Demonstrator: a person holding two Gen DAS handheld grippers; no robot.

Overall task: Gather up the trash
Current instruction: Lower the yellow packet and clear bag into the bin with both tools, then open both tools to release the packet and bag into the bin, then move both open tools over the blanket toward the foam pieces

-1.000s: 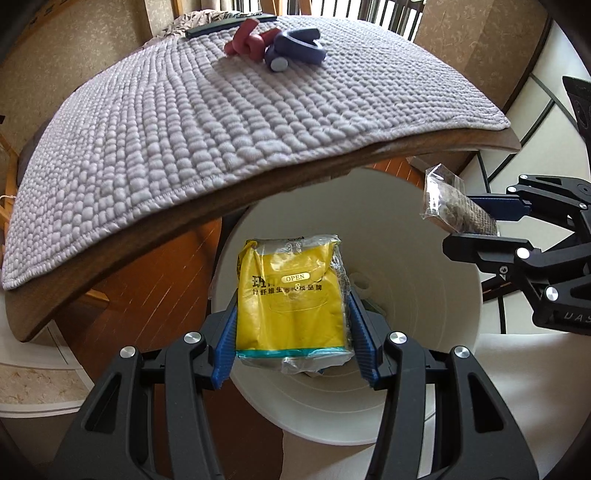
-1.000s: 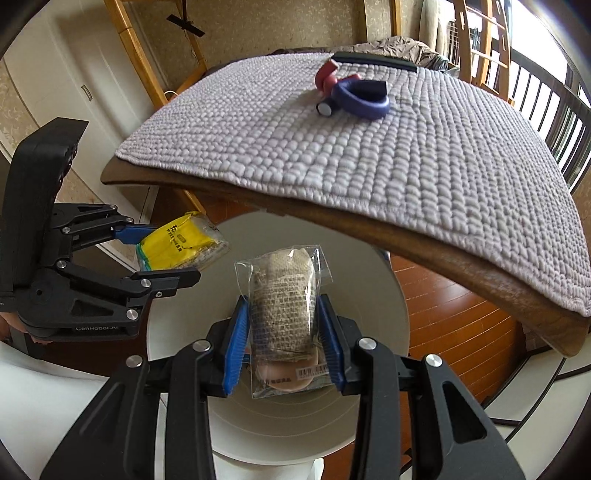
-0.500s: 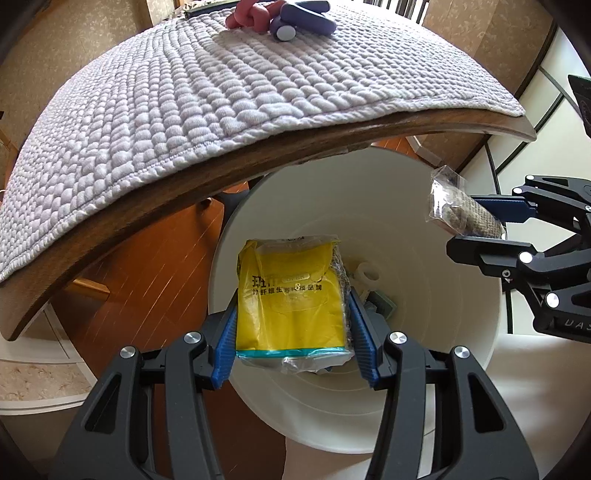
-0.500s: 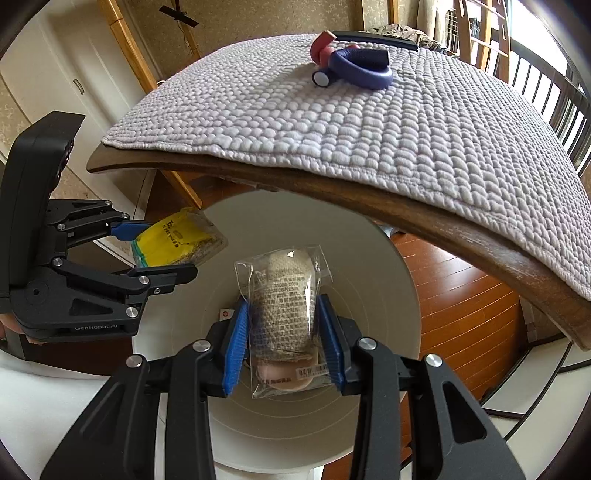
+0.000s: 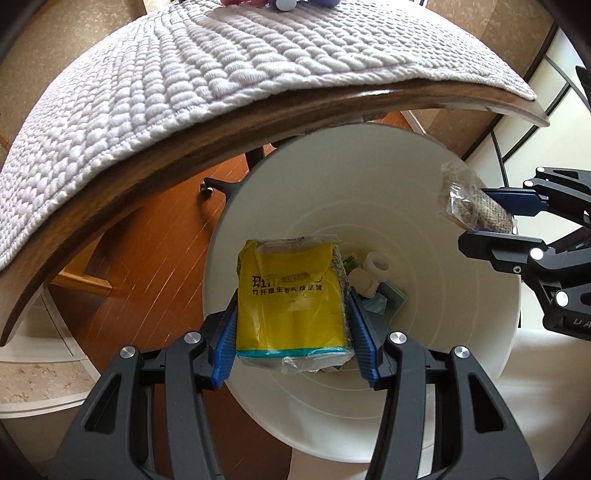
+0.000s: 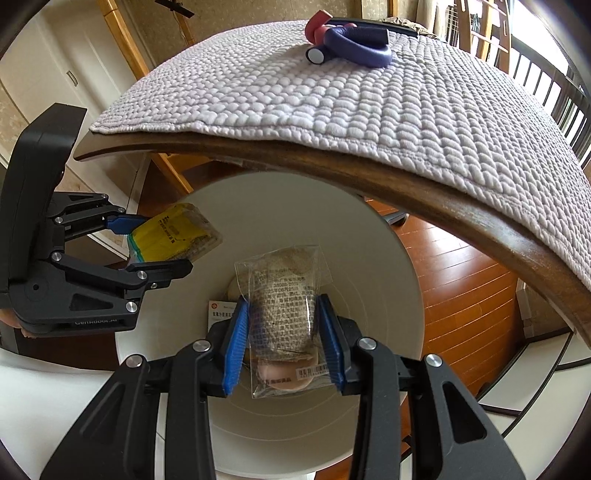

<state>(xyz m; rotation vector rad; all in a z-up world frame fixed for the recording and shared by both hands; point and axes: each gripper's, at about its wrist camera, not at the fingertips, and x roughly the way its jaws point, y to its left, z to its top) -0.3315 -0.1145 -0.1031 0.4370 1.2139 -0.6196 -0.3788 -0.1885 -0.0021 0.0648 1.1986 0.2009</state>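
A: Left tool (image 5: 293, 325)?
B: Clamped on yellow packet (image 5: 291, 299), long axis along the fingers, printed face up, over white bin (image 5: 480, 369).
A: Right tool (image 6: 283, 341)?
B: Gripping clear wrapped packet (image 6: 284, 317), lengthwise too, barcode end nearest camera, above same bin beside the counter (image 6: 369, 173).

The yellow packet (image 5: 291, 299) hides part of the bin (image 5: 443, 369) floor, so the small white and green bits (image 5: 380, 284) at its 3 o'clock side only peek out. The small print on the packet is too tiny to read. At 12 o'clock in the left view, the pink and purple things (image 5: 284, 3) on the mat (image 5: 184, 81) are cut off by the top edge. In the right view, the clear packet (image 6: 284, 317) covers most of a card (image 6: 221, 313) at its 9 o'clock side.
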